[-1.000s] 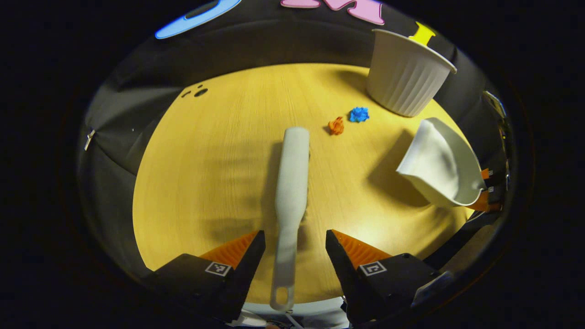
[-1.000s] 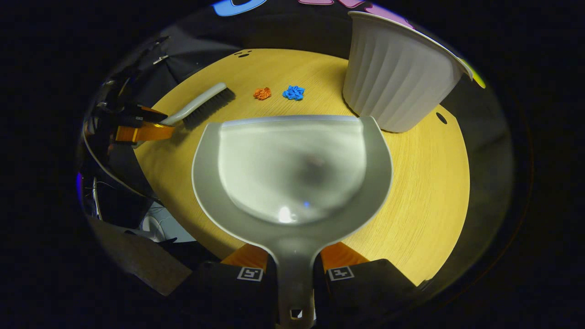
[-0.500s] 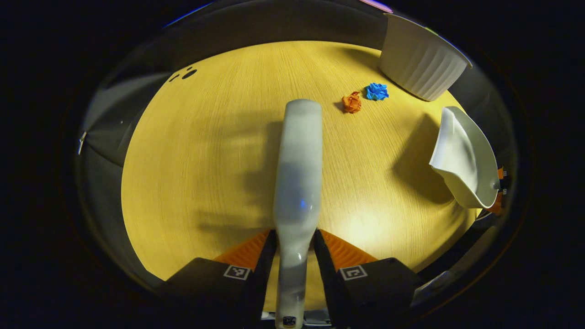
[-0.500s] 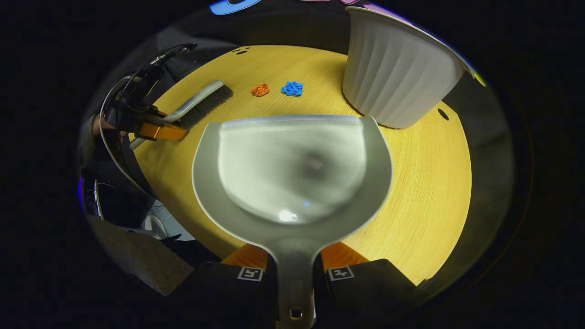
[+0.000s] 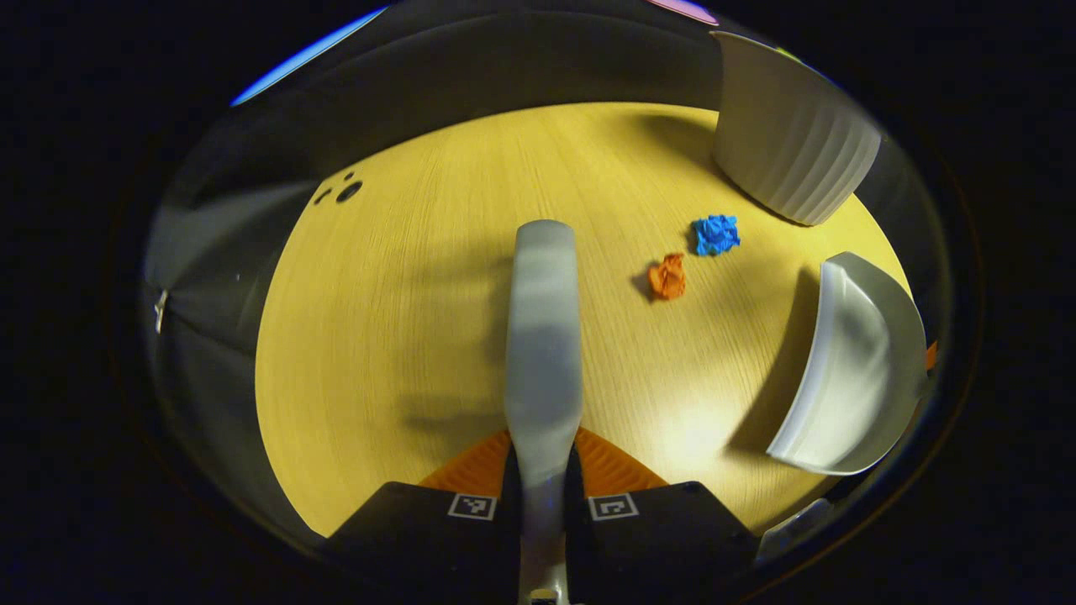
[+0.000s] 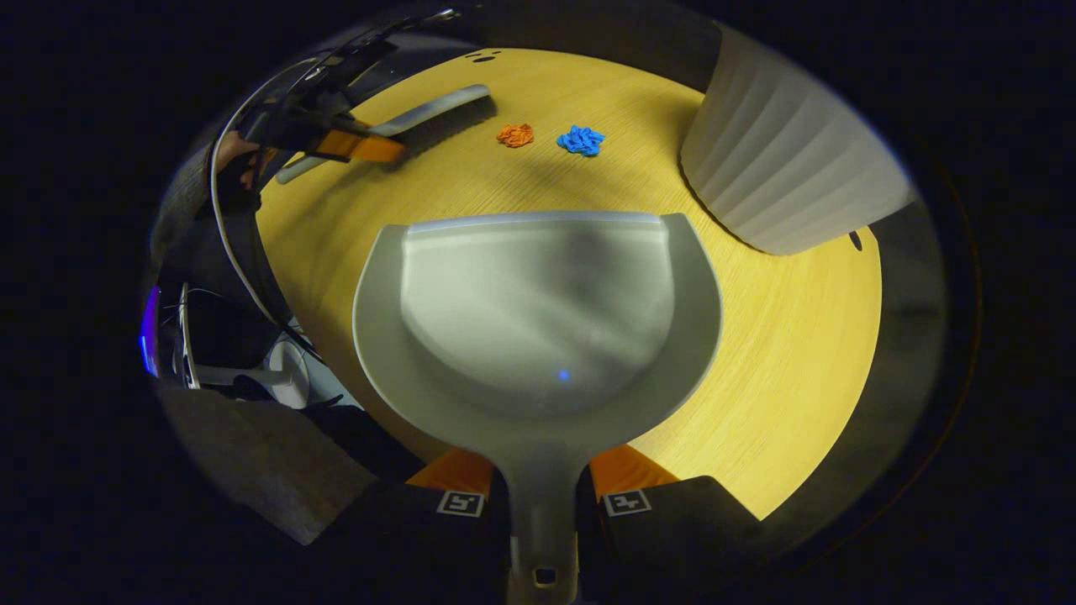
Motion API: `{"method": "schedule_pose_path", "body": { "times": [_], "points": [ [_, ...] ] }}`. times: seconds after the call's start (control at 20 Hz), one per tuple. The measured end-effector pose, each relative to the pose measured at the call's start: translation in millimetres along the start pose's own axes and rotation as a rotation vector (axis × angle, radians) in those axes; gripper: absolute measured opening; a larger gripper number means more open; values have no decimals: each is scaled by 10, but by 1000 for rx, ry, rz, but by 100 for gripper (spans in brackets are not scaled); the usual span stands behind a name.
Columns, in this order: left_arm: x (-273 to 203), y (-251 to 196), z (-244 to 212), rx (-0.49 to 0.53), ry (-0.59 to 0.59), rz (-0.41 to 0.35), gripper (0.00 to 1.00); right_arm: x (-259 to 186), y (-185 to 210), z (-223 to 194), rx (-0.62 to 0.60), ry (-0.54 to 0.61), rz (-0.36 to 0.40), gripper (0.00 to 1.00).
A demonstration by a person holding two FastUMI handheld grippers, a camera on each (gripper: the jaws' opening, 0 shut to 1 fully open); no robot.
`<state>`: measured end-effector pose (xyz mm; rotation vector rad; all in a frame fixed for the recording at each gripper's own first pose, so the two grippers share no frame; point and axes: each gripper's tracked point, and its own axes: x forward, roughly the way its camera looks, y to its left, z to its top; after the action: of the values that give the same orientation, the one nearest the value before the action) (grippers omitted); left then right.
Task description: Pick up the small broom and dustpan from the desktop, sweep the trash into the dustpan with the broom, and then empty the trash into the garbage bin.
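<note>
My left gripper (image 5: 542, 470) is shut on the handle of the small pale broom (image 5: 543, 336), which points forward above the wooden desktop (image 5: 403, 319). An orange paper scrap (image 5: 668, 276) and a blue one (image 5: 716, 234) lie ahead to the right. My right gripper (image 6: 542, 483) is shut on the handle of the white dustpan (image 6: 538, 319), held above the desk. The dustpan (image 5: 849, 370) also hangs at the right of the left gripper view. In the right gripper view, the broom (image 6: 420, 113) and left gripper (image 6: 353, 144) are at far left, with the orange scrap (image 6: 514, 134) and blue scrap (image 6: 580, 139) beyond the pan's lip.
A white ribbed garbage bin (image 5: 790, 134) stands at the far right of the desk, near the scraps; it looms close in the right gripper view (image 6: 782, 168). Small dark holes (image 5: 340, 192) mark the desk's far left. Cables and a hand (image 6: 244, 168) sit off the desk's left edge.
My left gripper closed on the broom handle and lifted it. Both grippers have shifted; the scraps now sit closer in the left gripper view, and the dustpan has turned edge-on there.
</note>
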<state>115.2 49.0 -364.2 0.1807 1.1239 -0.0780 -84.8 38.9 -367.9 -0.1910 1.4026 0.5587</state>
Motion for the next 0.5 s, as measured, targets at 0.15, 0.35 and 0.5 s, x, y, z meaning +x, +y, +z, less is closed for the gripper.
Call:
{"method": "schedule_pose_path", "body": {
  "times": [0.15,0.35,0.5],
  "points": [
    [112,-23,320,90,-16,-5,25,53,-98,31,-8,20,-19,36],
    [285,-200,524,184,-5,-36,25,142,-213,17,-14,44,-35,36],
    [319,-381,618,256,0,-62,26,207,-284,27,-12,51,-32,36]
  ]
}}
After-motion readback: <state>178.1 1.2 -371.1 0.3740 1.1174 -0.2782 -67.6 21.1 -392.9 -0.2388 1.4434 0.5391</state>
